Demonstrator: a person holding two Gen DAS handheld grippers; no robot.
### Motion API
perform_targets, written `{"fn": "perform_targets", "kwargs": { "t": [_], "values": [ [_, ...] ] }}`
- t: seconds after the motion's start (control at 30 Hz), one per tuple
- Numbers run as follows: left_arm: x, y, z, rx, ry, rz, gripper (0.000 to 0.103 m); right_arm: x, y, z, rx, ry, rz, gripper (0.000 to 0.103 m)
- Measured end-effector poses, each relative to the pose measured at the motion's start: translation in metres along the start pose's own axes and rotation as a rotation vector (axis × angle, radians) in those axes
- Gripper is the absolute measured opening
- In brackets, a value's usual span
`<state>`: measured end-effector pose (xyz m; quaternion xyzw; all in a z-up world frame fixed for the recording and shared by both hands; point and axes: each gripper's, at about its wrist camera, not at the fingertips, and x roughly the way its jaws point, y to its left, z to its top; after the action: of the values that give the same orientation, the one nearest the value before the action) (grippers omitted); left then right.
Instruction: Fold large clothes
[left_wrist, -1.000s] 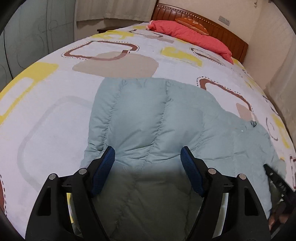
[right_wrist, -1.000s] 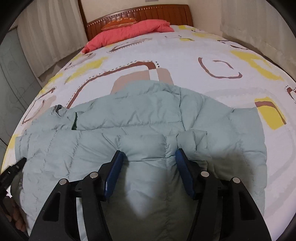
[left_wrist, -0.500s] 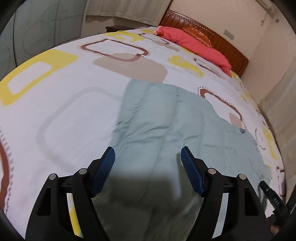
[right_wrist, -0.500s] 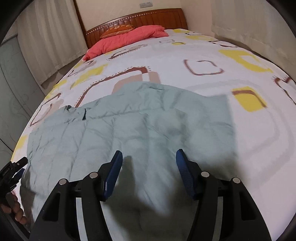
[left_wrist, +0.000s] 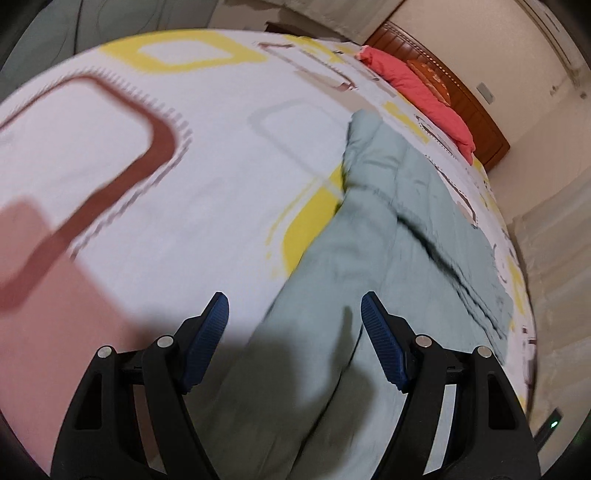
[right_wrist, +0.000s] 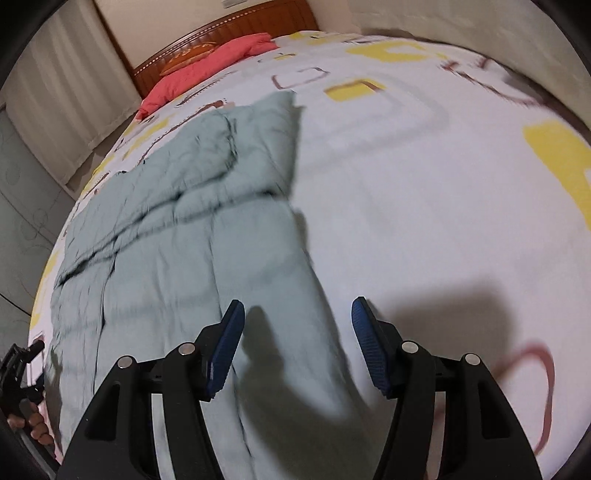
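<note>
A pale grey-green puffer jacket (left_wrist: 388, 236) lies flat on the patterned bed sheet (left_wrist: 207, 177), folded over on itself. It also shows in the right wrist view (right_wrist: 192, 221). My left gripper (left_wrist: 295, 325) is open and empty, above the jacket's left edge. My right gripper (right_wrist: 297, 334) is open and empty, above the jacket's right edge, with its shadow on the cloth. The left gripper's tip (right_wrist: 22, 358) and the hand holding it show at the far left of the right wrist view.
A red pillow (left_wrist: 417, 96) lies by the wooden headboard (left_wrist: 461, 99) at the far end of the bed; both show in the right wrist view too, pillow (right_wrist: 207, 70) and headboard (right_wrist: 221, 33). Curtains (right_wrist: 66, 96) hang beside the bed.
Both grippers have swung outward, left to the left and right to the right, and now sit over the jacket's side edges instead of its middle. Both stay open. The views are motion-blurred.
</note>
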<state>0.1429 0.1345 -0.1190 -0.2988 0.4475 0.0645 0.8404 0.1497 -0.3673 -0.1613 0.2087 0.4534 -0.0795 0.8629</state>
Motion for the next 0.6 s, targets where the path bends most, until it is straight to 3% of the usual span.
{"fn": "perform_targets", "kwargs": {
  "t": [0.2, 0.4, 0.6],
  "values": [
    [-0.019, 0.027, -0.035, -0.075, 0.05, -0.09, 0.074, -0.023, -0.021, -0.036, 0.077, 0.015, 0.106, 0.06],
    [-0.032, 0.035, -0.059, -0.075, 0.061, -0.188, 0.073, -0.037, -0.031, -0.061, 0.112, 0.016, 0.207, 0.06],
    [-0.033, 0.037, -0.07, -0.098, 0.077, -0.251, 0.059, -0.046, -0.029, -0.075, 0.137, 0.02, 0.304, 0.06]
  ]
}}
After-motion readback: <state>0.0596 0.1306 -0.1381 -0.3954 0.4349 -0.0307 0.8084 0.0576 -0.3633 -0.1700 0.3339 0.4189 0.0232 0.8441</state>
